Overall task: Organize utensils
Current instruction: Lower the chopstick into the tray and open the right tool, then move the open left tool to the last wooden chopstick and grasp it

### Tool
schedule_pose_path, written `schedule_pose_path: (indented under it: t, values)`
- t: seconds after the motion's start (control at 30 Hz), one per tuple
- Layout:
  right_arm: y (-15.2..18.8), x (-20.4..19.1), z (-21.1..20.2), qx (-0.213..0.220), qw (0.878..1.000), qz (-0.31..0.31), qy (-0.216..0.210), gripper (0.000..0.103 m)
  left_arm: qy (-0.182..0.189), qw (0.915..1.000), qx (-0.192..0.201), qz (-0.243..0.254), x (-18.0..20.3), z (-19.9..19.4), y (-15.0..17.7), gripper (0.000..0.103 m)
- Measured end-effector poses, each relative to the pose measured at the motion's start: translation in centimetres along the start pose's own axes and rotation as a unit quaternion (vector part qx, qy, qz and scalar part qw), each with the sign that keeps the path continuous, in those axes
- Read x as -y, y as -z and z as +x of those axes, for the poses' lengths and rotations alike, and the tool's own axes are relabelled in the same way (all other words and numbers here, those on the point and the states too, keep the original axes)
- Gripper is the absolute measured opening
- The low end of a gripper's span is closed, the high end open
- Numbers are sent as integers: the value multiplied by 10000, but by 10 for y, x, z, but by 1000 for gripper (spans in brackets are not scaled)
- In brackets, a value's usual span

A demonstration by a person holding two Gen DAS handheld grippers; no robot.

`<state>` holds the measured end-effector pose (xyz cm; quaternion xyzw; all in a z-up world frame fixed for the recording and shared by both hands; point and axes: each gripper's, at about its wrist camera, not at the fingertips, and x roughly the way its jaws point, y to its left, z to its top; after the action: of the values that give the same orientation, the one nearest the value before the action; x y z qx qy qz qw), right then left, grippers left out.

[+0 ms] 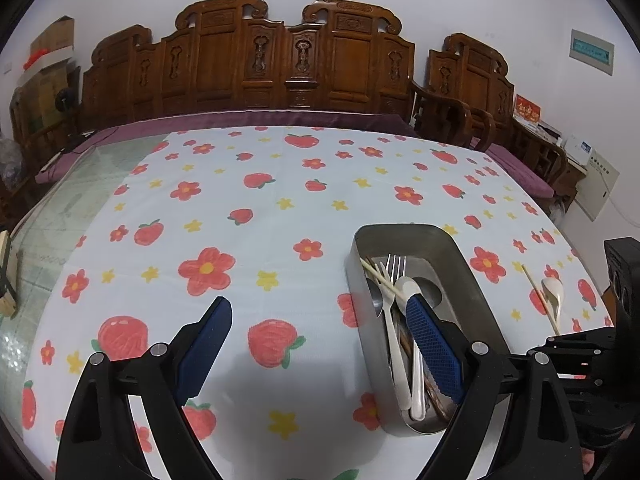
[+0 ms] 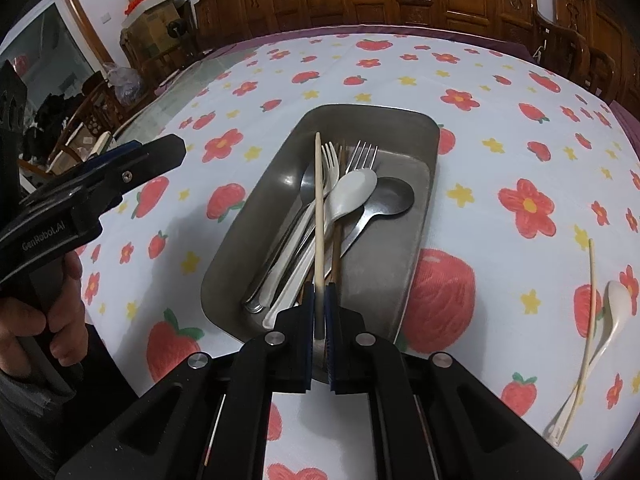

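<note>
Bare cloth (image 1: 248, 240) runs wide to the table's far edge. Left gripper (image 1: 320, 344) gapes empty; right gripper (image 2: 319, 312) pinches a chopstick (image 2: 318, 216) over the tray (image 2: 424, 216).

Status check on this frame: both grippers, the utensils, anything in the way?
Right hand-held gripper shut on pale chopstick over metal tray. Left hand-held gripper open, empty. White spoon and second chopstick still on tablecloth. Nothing blocking.

Left hand-held gripper (image 1: 320, 344) agape, right (image 2: 319, 300) clamped
</note>
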<state>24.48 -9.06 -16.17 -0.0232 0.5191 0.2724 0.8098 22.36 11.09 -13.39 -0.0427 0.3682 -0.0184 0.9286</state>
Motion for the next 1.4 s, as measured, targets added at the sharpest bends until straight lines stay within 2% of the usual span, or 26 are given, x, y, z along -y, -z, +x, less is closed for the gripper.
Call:
schedule_pose_path:
  t: [0.13, 0.3, 0.47, 0.63, 0.73, 0.87, 0.93, 0.97, 1.2, 1.4]
  values:
    - [0, 2, -4, 89, 9999, 14, -77, 7, 17, 10000, 5, 13, 2, -1, 0, 85]
    - [3, 8, -28, 422, 9990, -102, -65, 7, 51, 9999, 52, 132, 13, -7, 0, 85]
    - [17, 31, -63, 722, 9966, -287, 268, 7, 139, 9995, 132, 263, 34, -17, 0, 85]
    - [37, 75, -94, 843, 9939, -220, 681, 7, 251, 9989, 171, 353, 56, -26, 4, 85]
    - [49, 102, -111, 936, 9916, -70, 894, 19, 331, 9985, 173, 394, 71, -30, 7, 85]
    - [64, 131, -130, 1045, 9891, 119, 1035, 24, 394, 9977, 170, 524, 93, -34, 11, 85]
    - [71, 142, -138, 1100, 9874, 149, 1124, 35, 430, 9972, 163, 582, 103, -36, 13, 85]
    - [76, 147, -143, 1126, 9867, 161, 1160, 37, 454, 9970, 159, 606, 109, -37, 15, 85]
    - [100, 175, -158, 1249, 9829, 349, 1308, 37, 621, 9944, 49, 849, 153, -25, 20, 85]
    - [105, 195, -159, 1235, 9827, 424, 1317, 37, 817, 9903, -129, 1115, 200, 1, 19, 85]
